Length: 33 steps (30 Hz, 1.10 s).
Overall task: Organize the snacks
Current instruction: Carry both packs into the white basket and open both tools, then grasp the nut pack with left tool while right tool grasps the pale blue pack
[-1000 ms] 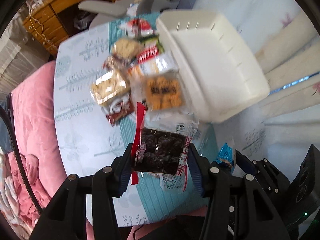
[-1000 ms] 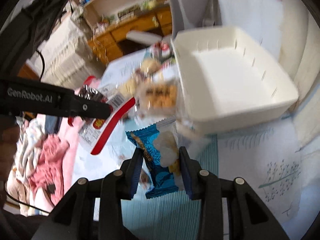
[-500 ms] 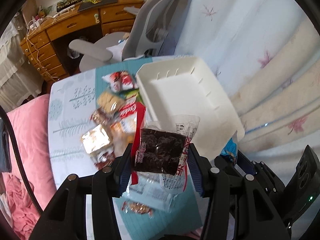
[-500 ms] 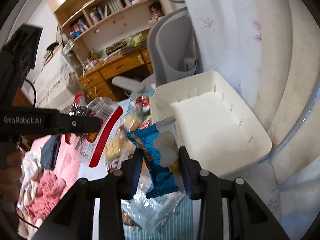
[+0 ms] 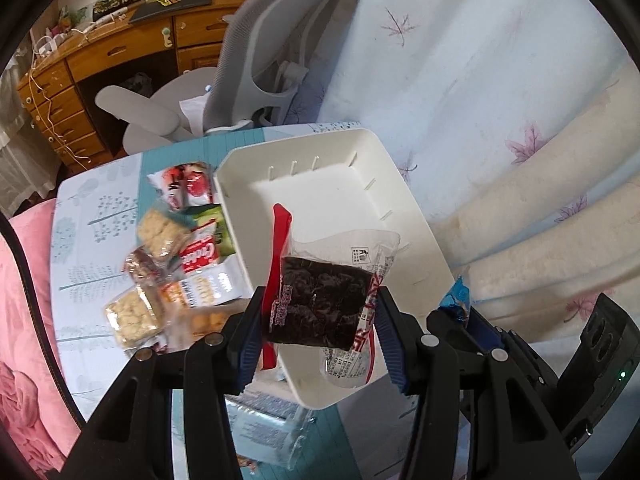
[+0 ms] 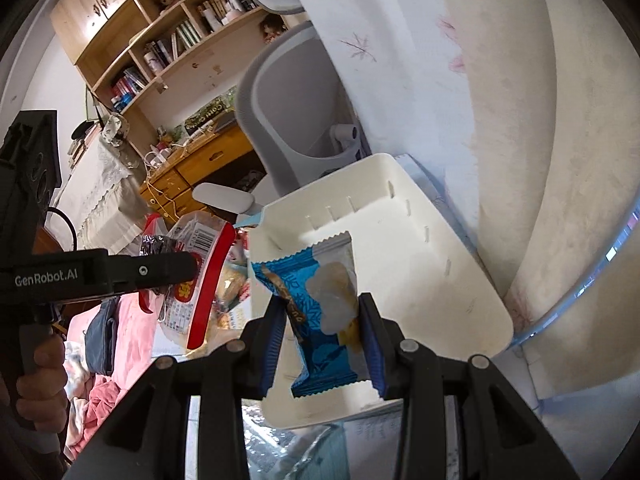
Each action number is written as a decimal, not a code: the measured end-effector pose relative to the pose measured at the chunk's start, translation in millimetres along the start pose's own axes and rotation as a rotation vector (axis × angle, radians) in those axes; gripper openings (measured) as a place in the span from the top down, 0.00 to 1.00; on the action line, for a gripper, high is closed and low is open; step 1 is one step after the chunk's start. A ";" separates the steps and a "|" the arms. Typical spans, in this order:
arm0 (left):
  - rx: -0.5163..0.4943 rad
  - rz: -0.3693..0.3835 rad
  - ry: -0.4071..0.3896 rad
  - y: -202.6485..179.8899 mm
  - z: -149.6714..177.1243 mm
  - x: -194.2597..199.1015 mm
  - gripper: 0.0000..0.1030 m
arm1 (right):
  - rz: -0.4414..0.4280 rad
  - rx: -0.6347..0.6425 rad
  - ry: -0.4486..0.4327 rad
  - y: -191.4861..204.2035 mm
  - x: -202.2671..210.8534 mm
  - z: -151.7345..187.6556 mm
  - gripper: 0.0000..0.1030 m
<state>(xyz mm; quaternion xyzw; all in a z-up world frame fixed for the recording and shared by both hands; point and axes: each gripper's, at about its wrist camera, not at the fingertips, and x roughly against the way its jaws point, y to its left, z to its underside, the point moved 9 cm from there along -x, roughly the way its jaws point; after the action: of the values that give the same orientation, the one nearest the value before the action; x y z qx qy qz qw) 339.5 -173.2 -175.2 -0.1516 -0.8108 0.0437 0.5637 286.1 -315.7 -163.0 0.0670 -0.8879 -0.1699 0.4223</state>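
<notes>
My left gripper [image 5: 318,338] is shut on a clear packet of dark dried fruit with a red edge [image 5: 320,304], held above the near end of the empty white bin [image 5: 320,184]. My right gripper [image 6: 322,340] is shut on a blue snack packet [image 6: 320,300], also held above the white bin [image 6: 420,280]. The left gripper [image 6: 176,268] with its packet [image 6: 196,280] shows in the right wrist view, left of the bin. A corner of the blue packet [image 5: 456,300] shows in the left wrist view.
Several snack packets [image 5: 172,248] lie in a pile on the round table [image 5: 88,208] left of the bin. A grey office chair [image 5: 264,64] and wooden desk [image 5: 92,60] stand behind. A curtain [image 5: 500,120] hangs to the right. Pink bedding [image 5: 24,320] lies left.
Both grippers have risen and moved forward with their packets, from over the snack pile to above the white bin's near end.
</notes>
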 end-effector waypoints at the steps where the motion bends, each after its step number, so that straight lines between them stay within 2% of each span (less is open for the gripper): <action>1: 0.002 0.004 0.005 -2.2 -0.4 -3.9 0.51 | 0.001 -0.004 0.007 -4.3 -2.8 -0.8 0.64; 6: 0.028 -0.038 0.029 -5.3 -2.8 -17.4 0.32 | 0.023 -0.006 0.033 -15.8 -11.4 -1.3 0.63; 7: 0.032 -0.040 0.025 -4.6 -2.7 -16.5 0.32 | 0.027 -0.005 0.038 -17.6 -12.1 -1.4 0.58; 8: 0.037 -0.037 0.018 -5.0 -3.0 -14.9 0.32 | 0.029 -0.006 0.042 -19.2 -12.6 -1.6 0.50; 11: 0.040 -0.026 0.005 -4.1 -0.6 -8.0 0.29 | 0.044 -0.020 0.037 -24.1 -10.5 -3.0 0.40; 20: 0.024 -0.031 -0.024 14.8 22.9 32.1 0.29 | 0.040 -0.058 0.032 -5.6 11.1 10.6 0.39; 22: 0.018 -0.031 -0.030 23.8 35.7 45.1 0.29 | 0.035 -0.064 0.024 3.0 17.9 16.5 0.38; 26: 0.004 -0.033 -0.040 41.0 60.5 67.0 0.29 | 0.032 -0.069 -0.002 24.2 34.3 34.4 0.29; 33: -0.028 -0.037 -0.048 72.6 109.7 100.2 0.29 | 0.029 -0.114 -0.016 59.4 56.4 77.9 0.28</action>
<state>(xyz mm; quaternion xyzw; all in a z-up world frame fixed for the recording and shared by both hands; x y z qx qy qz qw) 220.2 -63.7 -142.0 -0.1434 -0.8271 0.0258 0.5429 191.6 -255.9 -146.4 0.0289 -0.8811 -0.2145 0.4205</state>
